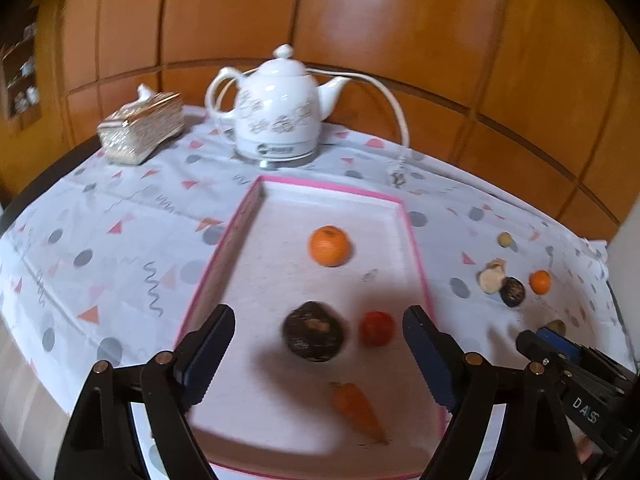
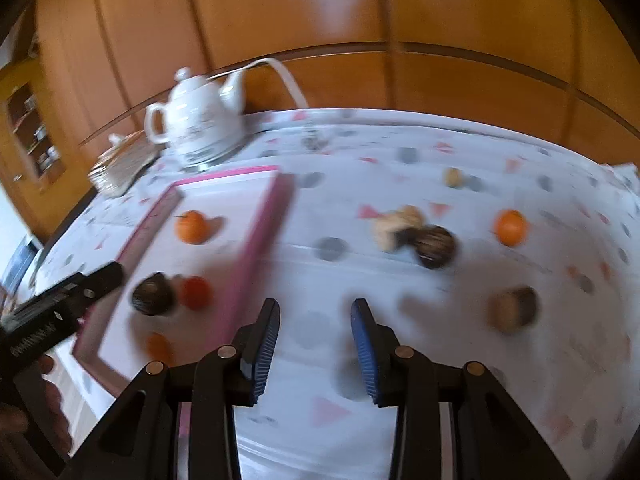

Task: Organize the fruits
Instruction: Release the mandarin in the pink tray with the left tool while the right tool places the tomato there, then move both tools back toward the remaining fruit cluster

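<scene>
A pink-rimmed white tray holds an orange, a dark round fruit, a red tomato and a carrot. My left gripper is open above the tray, the dark fruit between its fingers. My right gripper is open and empty over the cloth right of the tray. On the cloth lie a small orange, a dark fruit, a beige piece, a brown fruit and a small nut.
A white teapot-shaped kettle with a white cord stands behind the tray. A gilt box sits at the back left. A patterned cloth covers the table; wooden panelling is behind.
</scene>
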### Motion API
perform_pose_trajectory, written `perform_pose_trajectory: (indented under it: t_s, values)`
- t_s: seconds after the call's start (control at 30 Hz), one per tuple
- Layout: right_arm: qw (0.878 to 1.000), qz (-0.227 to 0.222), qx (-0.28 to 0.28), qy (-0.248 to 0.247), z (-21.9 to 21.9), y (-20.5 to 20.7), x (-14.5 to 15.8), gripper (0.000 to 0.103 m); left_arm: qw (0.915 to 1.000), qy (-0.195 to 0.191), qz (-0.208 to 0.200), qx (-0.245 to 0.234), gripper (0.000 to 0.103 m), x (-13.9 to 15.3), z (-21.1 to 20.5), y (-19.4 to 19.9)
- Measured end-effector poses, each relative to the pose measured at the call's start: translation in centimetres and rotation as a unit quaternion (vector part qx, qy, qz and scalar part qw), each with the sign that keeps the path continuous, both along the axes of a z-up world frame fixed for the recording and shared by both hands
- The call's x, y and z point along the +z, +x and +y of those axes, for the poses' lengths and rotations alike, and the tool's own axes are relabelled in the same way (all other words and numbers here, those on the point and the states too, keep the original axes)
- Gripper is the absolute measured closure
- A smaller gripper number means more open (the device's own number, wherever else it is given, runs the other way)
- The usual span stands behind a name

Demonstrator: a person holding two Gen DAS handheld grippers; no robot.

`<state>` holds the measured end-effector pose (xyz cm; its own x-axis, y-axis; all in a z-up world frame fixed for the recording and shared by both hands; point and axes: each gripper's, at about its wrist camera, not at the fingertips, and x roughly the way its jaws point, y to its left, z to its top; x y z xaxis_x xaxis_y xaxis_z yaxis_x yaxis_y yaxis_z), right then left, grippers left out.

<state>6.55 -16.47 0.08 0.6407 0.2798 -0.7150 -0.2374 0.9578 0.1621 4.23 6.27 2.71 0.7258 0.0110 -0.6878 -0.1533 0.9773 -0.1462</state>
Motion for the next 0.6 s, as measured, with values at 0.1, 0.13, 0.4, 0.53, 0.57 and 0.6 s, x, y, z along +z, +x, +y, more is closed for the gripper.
perform_pose_trajectory:
  t_s: [0.1,0.13,0.4,0.53,0.57,0.6]
  values:
    - [0.999,0.001,-0.034,-0.002,-2.8,-0.6,-0.3,0.066,0.9995,-0.006,0.001,-0.031,0.017,0.4,-1.3,0.3]
    - [0.999,0.004,-0.044,-0.002,-3.7,-0.7,-0.3,0.066,0.9992,-0.008,0.002,-0.038,0.017,0.5,-1.6,0.4]
    - [0.993,0.025,-0.116,0.002,-9.6,-1.7,-1.7,0.066,0.9956,-0.004,0.014,-0.092,0.017,0.8,-5.6,1.4]
    - [0.990,0.029,-0.136,0.007,-11.5,-2.2,-2.2,0.066,0.9916,0.003,0.016,-0.128,0.018,1.1,-7.9,2.0]
    - [0.990,0.029,-0.139,0.008,-11.8,-2.4,-2.3,0.066,0.9898,0.002,0.017,-0.142,0.018,1.2,-8.6,2.3]
    - [0.990,0.029,-0.141,0.009,-12.1,-2.5,-2.3,0.066,0.9879,-0.001,0.017,-0.154,0.019,1.2,-9.3,2.5]
